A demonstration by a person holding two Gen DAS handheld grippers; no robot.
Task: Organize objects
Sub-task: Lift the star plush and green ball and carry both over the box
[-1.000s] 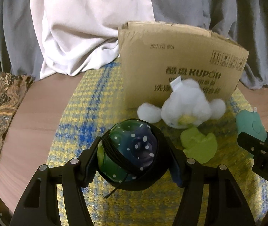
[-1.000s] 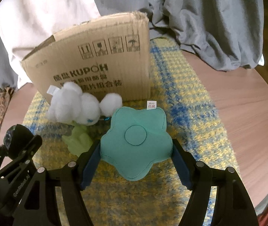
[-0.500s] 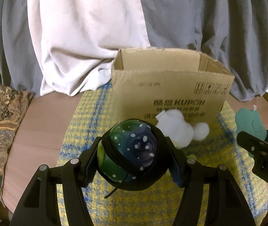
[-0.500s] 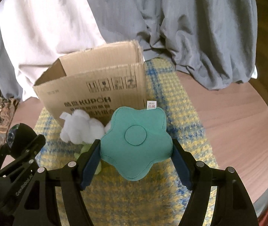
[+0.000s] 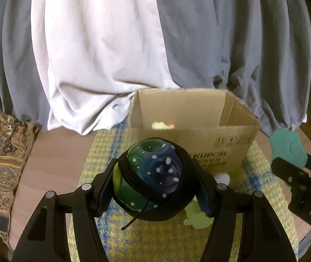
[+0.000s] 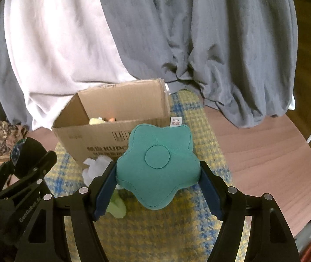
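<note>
In the left wrist view, we hold a spotted green-and-blue ball (image 5: 153, 176) pinched in the left gripper (image 5: 153, 181) above the checked cloth (image 5: 94, 166), near the open cardboard box (image 5: 231, 135) — high enough, we judge, to clear its near wall. In the right wrist view, the right gripper (image 6: 157, 174) clamps a teal star cushion (image 6: 157, 163) by its flanks, just this side of the box — a white plush (image 6: 96, 168) and a pale green toy (image 6: 118, 205) lie below on the cloth.

Grey drapes (image 6: 231, 43), pale cloth (image 5: 94, 50) — checked mat (image 6: 199, 118), wooden table (image 6: 264, 152).
</note>
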